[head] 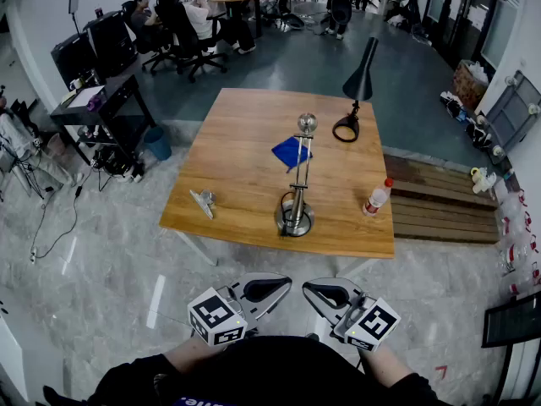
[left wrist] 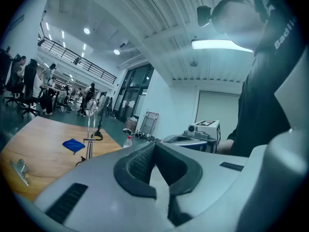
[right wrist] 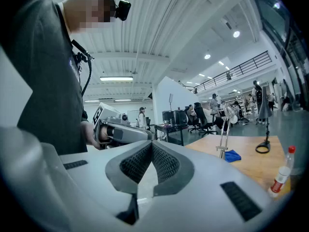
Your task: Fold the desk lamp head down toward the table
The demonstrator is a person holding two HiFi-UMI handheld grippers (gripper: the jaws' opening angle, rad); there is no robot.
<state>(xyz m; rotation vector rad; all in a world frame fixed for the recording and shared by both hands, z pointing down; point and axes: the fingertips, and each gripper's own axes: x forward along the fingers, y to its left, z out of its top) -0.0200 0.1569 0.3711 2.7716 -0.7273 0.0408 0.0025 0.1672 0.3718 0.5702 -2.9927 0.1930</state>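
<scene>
Two lamps stand on the wooden table point(head: 245, 125). A chrome desk lamp point(head: 297, 184) with a round head rises upright from a round base near the front edge; it also shows in the left gripper view point(left wrist: 90, 129) and the right gripper view point(right wrist: 223, 134). A black desk lamp point(head: 361, 79) stands at the back right, its cone head raised high. My left gripper point(head: 287, 284) point(left wrist: 153, 144) and right gripper point(head: 306, 288) point(right wrist: 151, 143) are held close to my body, well short of the table. They point at each other, both shut and holding nothing.
On the table lie a blue cloth point(head: 290, 152), a plastic bottle with a red cap point(head: 377, 197) at the right front, and a small metal clip point(head: 203, 201) at the left front. A wooden pallet point(head: 444, 201) lies right of the table. Desks, chairs and seated people point(head: 203, 15) fill the back.
</scene>
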